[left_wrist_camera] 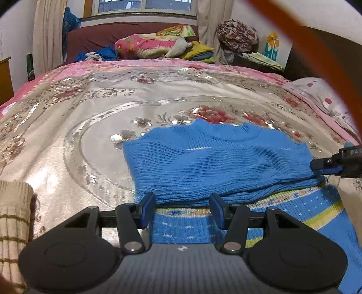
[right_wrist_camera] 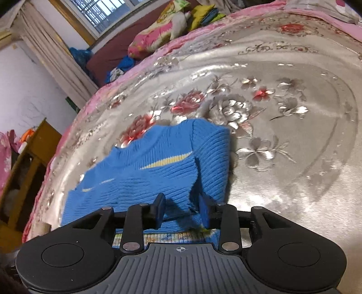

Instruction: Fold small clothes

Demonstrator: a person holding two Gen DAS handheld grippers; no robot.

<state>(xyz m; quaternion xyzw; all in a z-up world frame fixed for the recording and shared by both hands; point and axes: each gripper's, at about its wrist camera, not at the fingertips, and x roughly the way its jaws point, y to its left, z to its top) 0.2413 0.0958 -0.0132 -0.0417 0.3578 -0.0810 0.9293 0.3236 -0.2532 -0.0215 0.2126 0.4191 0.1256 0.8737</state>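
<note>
The right gripper [right_wrist_camera: 182,211] is letting go of the blue sweater's [left_wrist_camera: 215,162] folded sleeve; the left gripper [left_wrist_camera: 182,209] is hovering open. Next: folding the near hem up.

Home bedroom: floral bedspread [left_wrist_camera: 90,117], pillows [left_wrist_camera: 144,45], curtained window [left_wrist_camera: 144,6].
</note>
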